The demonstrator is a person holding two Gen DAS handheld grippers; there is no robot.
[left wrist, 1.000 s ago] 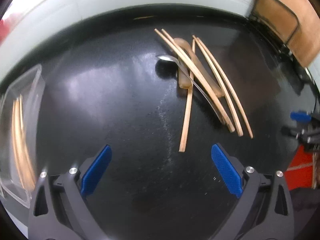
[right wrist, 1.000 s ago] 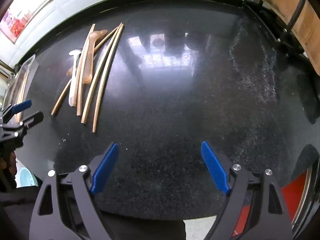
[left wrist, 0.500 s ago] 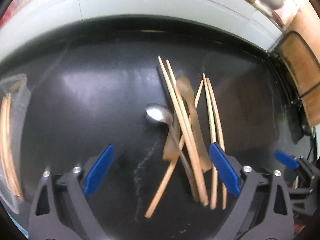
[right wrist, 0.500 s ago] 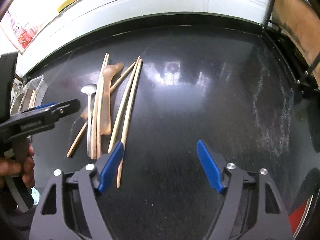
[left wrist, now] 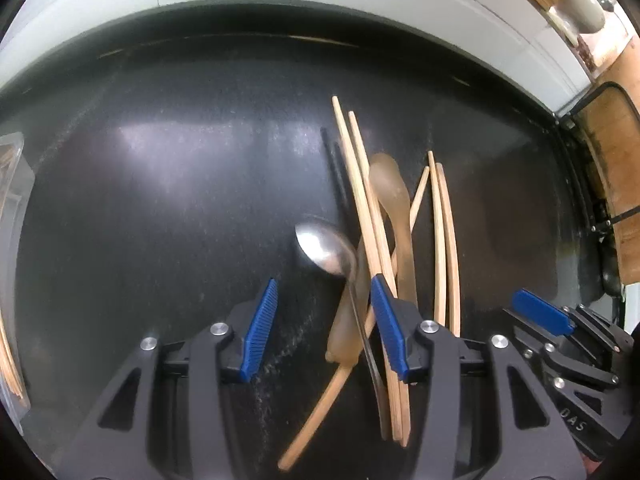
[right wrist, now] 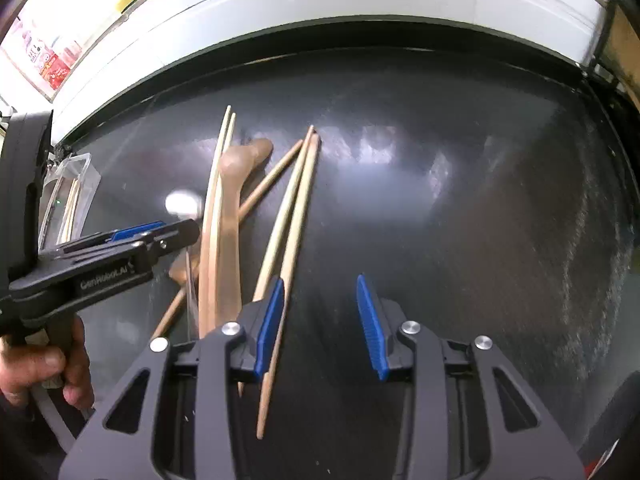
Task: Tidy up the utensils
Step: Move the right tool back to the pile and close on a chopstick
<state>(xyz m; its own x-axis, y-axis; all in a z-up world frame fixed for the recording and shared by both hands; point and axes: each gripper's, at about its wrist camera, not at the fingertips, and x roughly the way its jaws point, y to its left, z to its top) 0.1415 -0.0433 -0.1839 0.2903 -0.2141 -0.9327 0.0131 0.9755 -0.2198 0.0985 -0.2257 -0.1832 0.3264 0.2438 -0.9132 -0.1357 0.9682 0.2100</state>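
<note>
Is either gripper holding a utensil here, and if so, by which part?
Nothing is held. Both grippers, left and right, are closing above the chopsticks and spoon, pads touching nothing yet.

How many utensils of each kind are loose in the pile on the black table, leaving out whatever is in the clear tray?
Wooden chopsticks: 5
Tan spoons: 2
Metal spoon: 1
Total: 8 utensils on the black table
</note>
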